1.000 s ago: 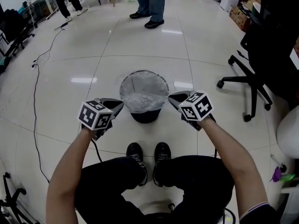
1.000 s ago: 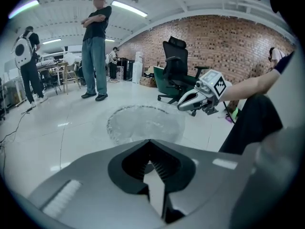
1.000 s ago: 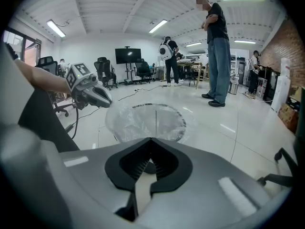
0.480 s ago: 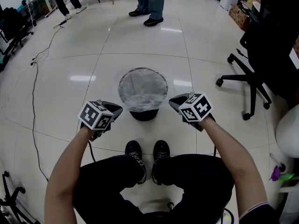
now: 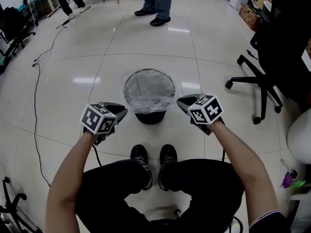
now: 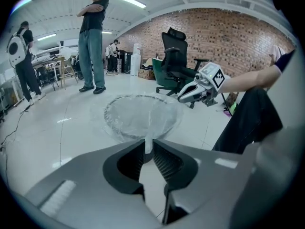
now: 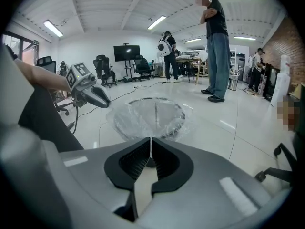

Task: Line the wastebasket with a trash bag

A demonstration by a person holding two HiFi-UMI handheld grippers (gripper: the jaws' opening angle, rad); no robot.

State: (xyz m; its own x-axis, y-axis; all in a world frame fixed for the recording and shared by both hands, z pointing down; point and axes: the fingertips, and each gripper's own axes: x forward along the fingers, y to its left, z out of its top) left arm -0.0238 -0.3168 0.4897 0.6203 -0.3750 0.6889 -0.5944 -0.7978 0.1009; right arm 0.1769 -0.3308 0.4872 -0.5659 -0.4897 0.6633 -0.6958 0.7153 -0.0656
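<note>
A black wastebasket (image 5: 150,117) stands on the floor in front of my feet. A clear trash bag (image 5: 149,90) is spread over its rim. My left gripper (image 5: 122,111) is at the basket's left side. Its jaws have just been opening and stand a narrow gap apart, with a strip of the trash bag (image 6: 139,116) still between the left gripper's (image 6: 148,146) pads. My right gripper (image 5: 181,102) is at the basket's right side. In the right gripper view the right gripper (image 7: 151,149) is shut on a thin taut strand of the trash bag (image 7: 153,116).
A black office chair (image 5: 265,62) stands at the right. A person's legs (image 5: 155,4) stand beyond the basket. A cable (image 5: 35,96) runs along the floor at the left. My shoes (image 5: 150,157) are just behind the basket.
Both grippers stay at the basket's sides; only the view has shifted slightly.
</note>
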